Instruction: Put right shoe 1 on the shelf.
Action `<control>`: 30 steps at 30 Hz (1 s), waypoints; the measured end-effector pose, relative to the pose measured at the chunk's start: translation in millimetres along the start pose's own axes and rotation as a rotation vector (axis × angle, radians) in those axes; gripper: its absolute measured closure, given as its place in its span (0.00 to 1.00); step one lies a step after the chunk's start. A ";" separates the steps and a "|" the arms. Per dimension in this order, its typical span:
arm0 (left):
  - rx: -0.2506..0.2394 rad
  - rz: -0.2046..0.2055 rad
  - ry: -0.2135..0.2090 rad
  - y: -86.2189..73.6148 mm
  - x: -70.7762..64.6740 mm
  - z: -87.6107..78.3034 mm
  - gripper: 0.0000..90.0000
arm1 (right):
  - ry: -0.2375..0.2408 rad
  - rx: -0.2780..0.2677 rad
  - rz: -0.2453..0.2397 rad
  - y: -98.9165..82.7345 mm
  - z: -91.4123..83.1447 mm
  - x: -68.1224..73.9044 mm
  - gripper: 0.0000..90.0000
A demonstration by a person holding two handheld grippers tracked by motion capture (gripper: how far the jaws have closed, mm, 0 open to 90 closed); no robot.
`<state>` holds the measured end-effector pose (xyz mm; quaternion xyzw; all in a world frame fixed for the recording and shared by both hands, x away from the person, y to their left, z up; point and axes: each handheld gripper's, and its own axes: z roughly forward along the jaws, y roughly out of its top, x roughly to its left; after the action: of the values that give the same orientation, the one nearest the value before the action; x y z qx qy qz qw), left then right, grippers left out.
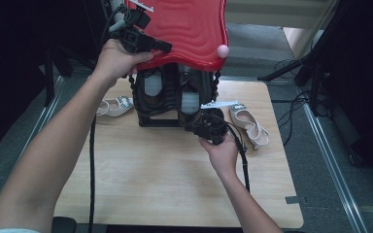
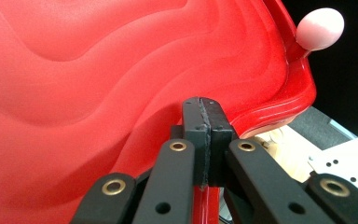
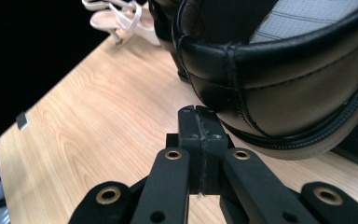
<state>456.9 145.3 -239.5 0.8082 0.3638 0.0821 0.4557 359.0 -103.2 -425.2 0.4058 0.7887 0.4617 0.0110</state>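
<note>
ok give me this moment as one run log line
left gripper: shut on red lid, raised | right gripper: shut, empty, by black shoe | sandals on table

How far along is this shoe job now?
Done: two black shoes sit in the black rack. In hand: the left tool holds the red lid raised by its rim; the right tool, shut, is beside one of them. Left: two pale sandals lie on the table.

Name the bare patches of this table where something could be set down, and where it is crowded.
The near half of the table, between the forearms and the black rack, is bare. The far strip is crowded: a pale shoe left, another right.
</note>
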 end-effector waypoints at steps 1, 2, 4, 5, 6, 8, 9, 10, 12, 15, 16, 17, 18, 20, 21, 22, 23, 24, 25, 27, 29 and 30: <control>0.000 -0.001 0.000 0.0 -0.1 0.1 1.00 | 0.004 -0.003 0.009 0.8 0.6 -0.2 1.00; -0.001 -0.002 -0.001 0.0 0.0 0.2 1.00 | 0.004 -0.012 0.014 1.6 1.2 -0.3 1.00; -0.001 -0.006 -0.002 0.0 0.3 0.2 1.00 | 0.000 -0.035 0.026 3.3 1.8 -0.2 1.00; -0.001 -0.005 -0.005 -0.2 0.6 0.1 1.00 | -0.008 -0.045 0.033 4.5 1.8 -0.2 1.00; -0.002 -0.006 -0.004 -0.2 0.5 0.1 1.00 | -0.013 -0.054 0.039 6.2 2.9 -0.6 1.00; -0.001 -0.003 -0.006 -0.2 0.6 0.0 1.00 | -0.024 -0.072 0.043 8.6 5.5 -1.1 1.00; -0.002 -0.003 -0.007 -0.3 0.8 0.0 1.00 | -0.027 -0.076 0.047 9.7 6.1 -1.5 1.00; -0.002 -0.001 -0.009 -0.5 1.0 0.0 1.00 | -0.038 -0.084 0.050 11.7 7.0 -2.4 1.00; -0.006 0.000 -0.015 -1.2 1.8 -0.2 1.00 | -0.045 -0.092 0.058 15.0 7.6 -4.2 1.00; -0.005 0.004 -0.017 -1.2 2.6 -0.4 1.00 | -0.036 -0.106 0.089 19.4 7.6 -10.9 1.00; -0.006 0.002 -0.017 -1.1 2.6 -0.3 1.00 | -0.032 -0.109 0.096 20.7 7.4 -12.9 1.00; -0.006 0.002 -0.018 -1.1 2.6 -0.2 1.00 | -0.046 -0.111 0.095 22.2 7.2 -13.6 1.00; -0.006 0.003 -0.018 -1.1 2.6 -0.3 1.00 | -0.058 -0.109 0.092 24.0 6.6 -14.4 1.00; -0.006 0.004 -0.019 -1.2 2.7 -0.4 1.00 | -0.076 -0.112 0.093 26.9 5.6 -17.0 1.00; -0.005 0.005 -0.019 -1.2 2.6 -0.5 1.00 | -0.084 -0.117 0.097 27.8 4.8 -18.7 1.00; -0.005 0.005 -0.018 -1.2 2.6 -0.5 1.00 | -0.094 -0.122 0.098 28.6 3.9 -20.6 1.00; -0.005 0.005 -0.018 -1.2 2.6 -0.5 1.00 | -0.106 -0.127 0.104 29.6 2.3 -22.9 1.00; -0.005 0.004 -0.018 -1.1 2.6 -0.4 1.00 | -0.115 -0.130 0.108 30.2 1.4 -23.9 1.00; -0.005 0.004 -0.018 -1.1 2.5 -0.4 1.00 | -0.130 -0.135 0.107 31.0 0.6 -25.2 1.00; -0.006 0.006 -0.019 -1.3 2.7 -0.4 1.00 | -0.155 -0.136 0.110 32.9 -0.7 -28.2 1.00; -0.007 0.006 -0.019 -1.3 2.6 -0.4 1.00 | -0.156 -0.142 0.117 34.0 -1.8 -31.7 1.00; -0.007 0.006 -0.019 -1.3 2.7 -0.3 1.00 | -0.161 -0.137 0.120 34.5 -1.4 -32.5 1.00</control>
<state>458.0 147.7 -240.9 0.8086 0.3568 0.0773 0.4614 401.9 -116.9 -410.6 0.4862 0.7261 0.4804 0.0743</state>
